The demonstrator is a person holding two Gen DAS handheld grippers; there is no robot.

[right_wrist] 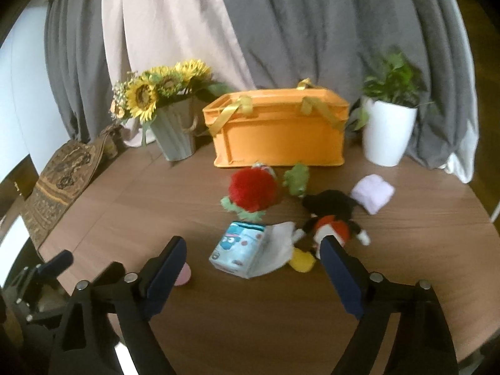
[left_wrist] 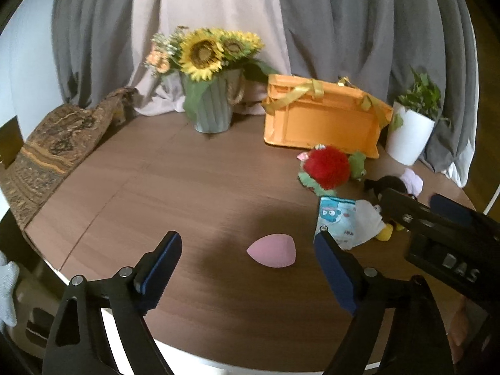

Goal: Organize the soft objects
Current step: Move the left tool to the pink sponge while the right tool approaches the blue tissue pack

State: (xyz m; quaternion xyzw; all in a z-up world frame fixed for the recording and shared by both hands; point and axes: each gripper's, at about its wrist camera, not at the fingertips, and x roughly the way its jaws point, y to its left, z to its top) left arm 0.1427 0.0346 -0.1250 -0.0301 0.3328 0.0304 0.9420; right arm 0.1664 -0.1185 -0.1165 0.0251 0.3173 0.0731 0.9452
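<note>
Left gripper (left_wrist: 247, 268) fingers released, pink sponge (left_wrist: 272, 250) lying between them, right gripper (right_wrist: 253, 268) fingers released too.

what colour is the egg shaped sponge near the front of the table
Pink. The sponge shows best in the left wrist view.

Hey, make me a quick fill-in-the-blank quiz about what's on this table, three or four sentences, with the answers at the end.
1. The storage box behind the toys is coloured ____.
2. The vase holds yellow ____.
3. The egg-shaped sponge lying ahead of the left tool is coloured ____.
4. The leafy green plant stands in a ____ pot.

Missing words: orange; sunflowers; pink; white
</note>
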